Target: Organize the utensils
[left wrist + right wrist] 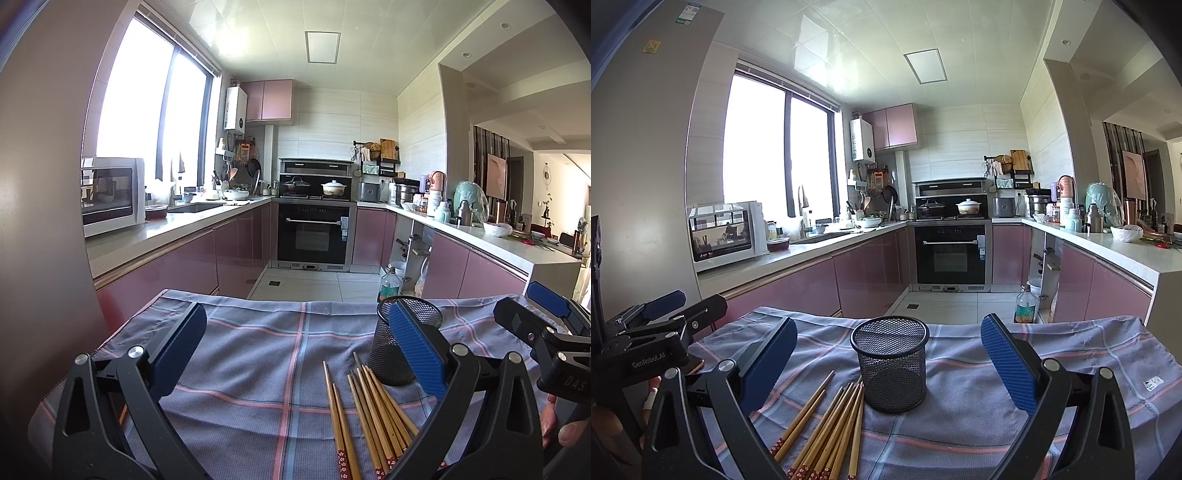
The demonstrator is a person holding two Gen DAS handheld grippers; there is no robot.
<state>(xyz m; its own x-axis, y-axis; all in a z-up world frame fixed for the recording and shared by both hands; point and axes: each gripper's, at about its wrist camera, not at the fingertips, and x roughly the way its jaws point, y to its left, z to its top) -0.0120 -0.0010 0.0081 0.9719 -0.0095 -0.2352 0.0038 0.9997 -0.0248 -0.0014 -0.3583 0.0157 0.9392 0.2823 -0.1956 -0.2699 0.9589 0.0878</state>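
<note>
lying loose beside the mesh cup [891, 363], light, stiff, slippery chopsticks [827, 435] are being left ungripped mid-shaft; both tongs, left gripper [295, 350] and right gripper [888, 363], are being held wide open, empty

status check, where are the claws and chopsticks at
Left claw open, empty. Right claw open, empty. Chopsticks loose on cloth beside upright mesh cup. Nothing blocking.

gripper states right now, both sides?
Left gripper: open, holding nothing, above the cloth.
Right gripper: open, holding nothing, jaws either side of the mesh cup.

Pink cabinets [798, 288], bright window [757, 147] (sunlit), oven [951, 253]
</note>
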